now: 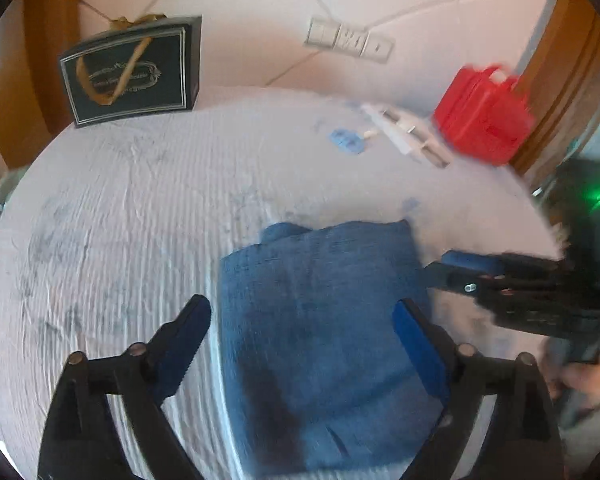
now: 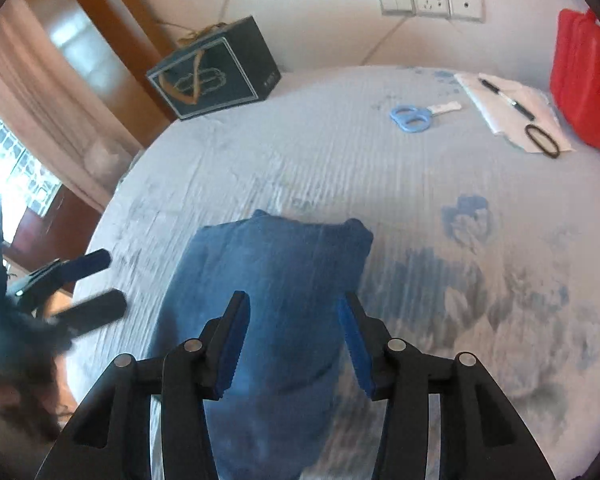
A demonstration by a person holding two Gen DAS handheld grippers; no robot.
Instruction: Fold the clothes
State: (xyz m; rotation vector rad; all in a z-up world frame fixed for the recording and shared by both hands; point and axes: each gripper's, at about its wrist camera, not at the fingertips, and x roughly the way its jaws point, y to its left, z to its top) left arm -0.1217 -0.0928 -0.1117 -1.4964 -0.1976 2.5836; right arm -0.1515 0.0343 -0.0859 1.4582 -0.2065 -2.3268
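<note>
**Two grippers spread wide over folded blue cloth**

Both sets of tongs open, pinching nothing. Left gripper (image 1: 302, 330) above the near part of the folded blue garment (image 1: 324, 320), fingers (image 1: 188, 344) splayed to either side of the cloth; contact with the fabric impossible to judge through the blur. Right gripper (image 2: 294, 340) likewise parted over the same folded blue garment (image 2: 268, 292), blue pads (image 2: 234, 352) facing each other across the gap. From the left wrist view, right gripper (image 1: 460, 268) entering from the right, tip just beside the garment's right edge. From the right wrist view, left gripper (image 2: 88, 284) at the left, apart from the cloth.

Garment in a compact rectangle, near centre of the pale patterned bedsheet (image 2: 440, 200). Farther out: blue-handled scissors (image 2: 411, 118), white paper (image 2: 512, 112) with a black pen (image 2: 506, 98) and a black loop on it, red bag (image 2: 588, 84) far right. Dark gift bag (image 1: 134, 70) far left against the wall, below it the wall sockets (image 2: 430, 0) to the right.
</note>
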